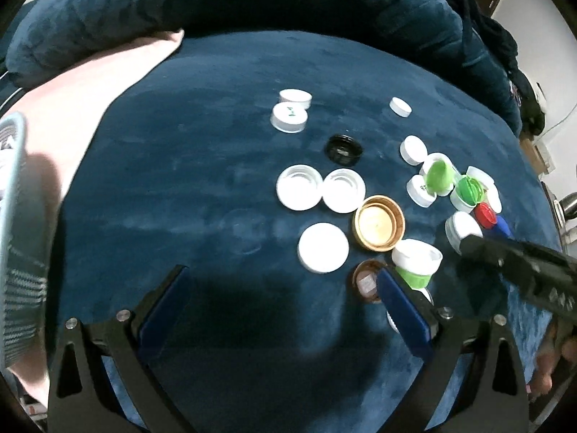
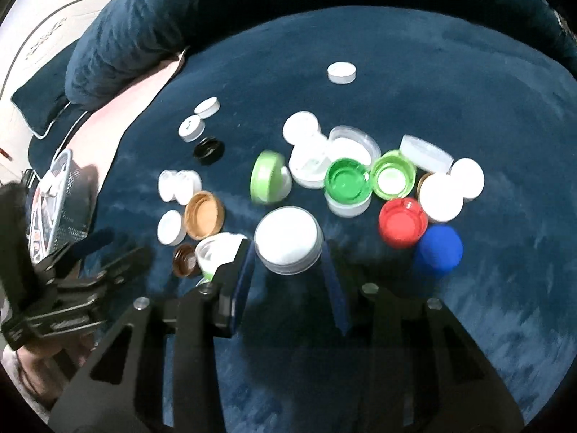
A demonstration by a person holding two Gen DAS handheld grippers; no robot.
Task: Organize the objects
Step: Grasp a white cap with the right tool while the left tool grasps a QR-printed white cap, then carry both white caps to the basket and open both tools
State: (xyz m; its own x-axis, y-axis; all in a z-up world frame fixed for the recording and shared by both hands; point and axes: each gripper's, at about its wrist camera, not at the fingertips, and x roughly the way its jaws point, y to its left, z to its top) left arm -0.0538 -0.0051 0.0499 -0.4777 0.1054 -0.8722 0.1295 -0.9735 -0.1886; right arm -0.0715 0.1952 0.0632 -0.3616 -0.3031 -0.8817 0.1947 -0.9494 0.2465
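Several bottle caps lie scattered on a dark blue velvet cushion (image 1: 180, 187): white, green, red, blue, gold, brown and black ones. My right gripper (image 2: 288, 252) is shut on a large white cap (image 2: 288, 240), with its blue pads against the cap's two sides. A red cap (image 2: 402, 222) and a blue cap (image 2: 438, 249) lie just right of it. My left gripper (image 1: 281, 285) stands open with nothing between its fingers. A flat white cap (image 1: 323, 247) lies just ahead of it. A small brown cap (image 1: 364, 281) and a green-and-white cap (image 1: 416, 261) sit by its right finger.
A pale mesh basket (image 1: 14, 216) stands at the cushion's left edge on a pink cloth (image 1: 90, 83); the right wrist view shows that basket (image 2: 68, 195) too. A gold cap (image 1: 378, 223), a black cap (image 1: 344, 148) and paired white caps (image 1: 299, 187) lie mid-cushion. Dark blue pillows (image 1: 216, 3) rise behind.
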